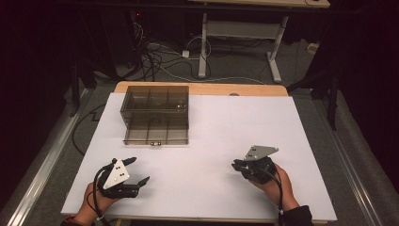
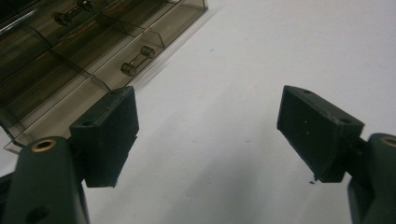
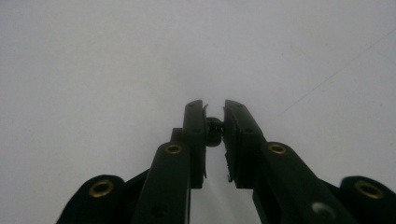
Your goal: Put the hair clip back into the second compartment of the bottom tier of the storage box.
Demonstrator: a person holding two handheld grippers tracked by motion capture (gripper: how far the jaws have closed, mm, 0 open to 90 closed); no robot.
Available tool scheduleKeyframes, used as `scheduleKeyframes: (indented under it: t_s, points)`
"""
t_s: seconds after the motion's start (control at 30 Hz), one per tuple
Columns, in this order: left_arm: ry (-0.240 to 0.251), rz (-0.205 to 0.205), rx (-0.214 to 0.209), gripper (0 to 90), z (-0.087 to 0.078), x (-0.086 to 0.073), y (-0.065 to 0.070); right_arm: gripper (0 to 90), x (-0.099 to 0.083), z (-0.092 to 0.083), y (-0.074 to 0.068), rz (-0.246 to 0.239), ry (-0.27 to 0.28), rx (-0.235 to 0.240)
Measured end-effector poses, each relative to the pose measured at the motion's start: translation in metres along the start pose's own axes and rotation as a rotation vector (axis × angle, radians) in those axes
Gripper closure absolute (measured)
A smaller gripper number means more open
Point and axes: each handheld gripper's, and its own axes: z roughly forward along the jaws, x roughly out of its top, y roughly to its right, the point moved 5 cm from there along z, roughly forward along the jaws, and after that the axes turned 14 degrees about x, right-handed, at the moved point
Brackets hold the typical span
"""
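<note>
Surface: white sheet [image 1: 226, 141] covering a wooden table [image 1: 202, 88], lit against a dark room.
Background: grey floor beyond the far edge, with a tangle of cables [image 1: 155, 56] and the white legs of another table [image 1: 203, 47].
Organizer box: smoky clear plastic compartment box [image 1: 155, 114], standing on the far left part of the sheet, well apart from both hands; its hinged lid lies open toward the person.
Box contents: in the left gripper view, two small cylindrical metal parts [image 2: 137, 60] lie in separate compartments; what kind they are cannot be told.
Left gripper: black tool [image 1: 132, 172] held in the left hand [image 1: 91, 202] at the near left of the sheet, grey three-cornered plate on top.
Left gripper state: jaws spread wide, bare sheet between them, nothing held; it points toward the near corner of the box.
Right gripper: black tool [image 1: 236, 165] held in the right hand [image 1: 275, 188] at the near right of the sheet, pointing left across it.
Right gripper state: jaws drawn nearly together, pinching a small dark screw-like part [image 3: 214, 128] between the pads.
Screw-like part: tiny, dark, threaded in look; clamped near the jaw tips just above the white sheet.
Sleeve: dark cuff [image 1: 297, 216] at the right wrist.
</note>
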Motion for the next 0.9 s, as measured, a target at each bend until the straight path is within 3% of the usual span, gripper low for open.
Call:
scheduleKeyframes:
  t_s: [0.37,0.9]
  points:
    - [0.002,-0.003,0.0,19.7,0.0,0.0,-0.001,79.9,0.017,0.003,0.004,-0.006,0.044,-0.017]
    - [0.002,-0.001,-0.001,19.7,0.0,0.0,0.001,80.1,0.056,0.021,-0.001,-0.078,0.083,-0.008]
